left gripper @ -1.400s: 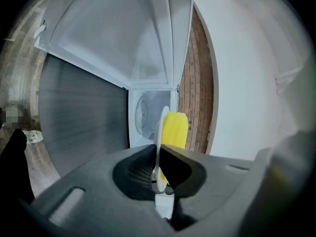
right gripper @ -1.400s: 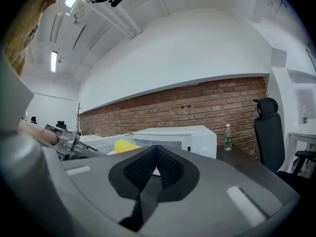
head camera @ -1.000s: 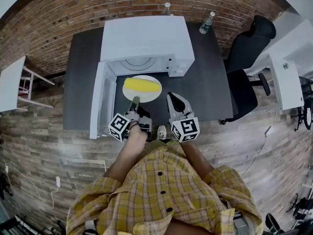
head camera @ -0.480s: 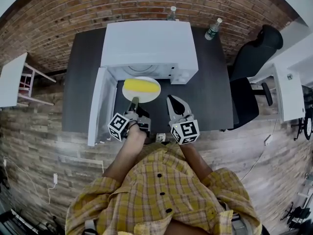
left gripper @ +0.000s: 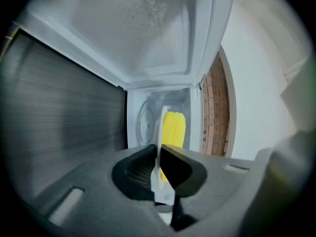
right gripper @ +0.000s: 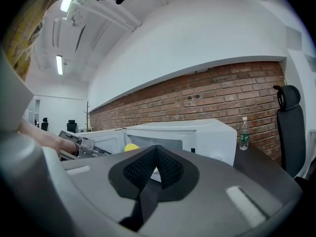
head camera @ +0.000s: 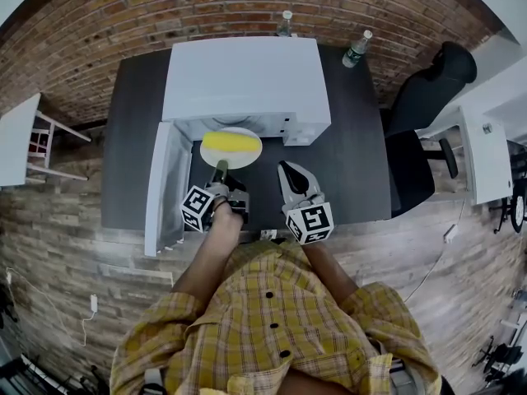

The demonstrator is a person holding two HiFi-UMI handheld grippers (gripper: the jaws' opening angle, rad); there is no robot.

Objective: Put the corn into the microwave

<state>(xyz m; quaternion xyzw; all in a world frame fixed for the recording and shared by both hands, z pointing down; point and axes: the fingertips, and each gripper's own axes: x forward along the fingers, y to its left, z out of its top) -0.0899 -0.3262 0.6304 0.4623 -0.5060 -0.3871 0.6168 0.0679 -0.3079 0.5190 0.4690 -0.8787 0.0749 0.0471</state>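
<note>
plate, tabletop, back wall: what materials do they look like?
The plate looks white, smooth and thin-rimmed: ceramic or melamine, can't tell which. The tabletop is dark grey, matte and even: likely laminate. The wall is exposed red-brown brick, rough, with visible mortar lines.

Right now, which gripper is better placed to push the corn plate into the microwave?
Left. The left gripper is shut on the rim of the plate, the corn lies on it, and it faces the open microwave. The right gripper is shut on nothing, off to the side over the table.
</note>
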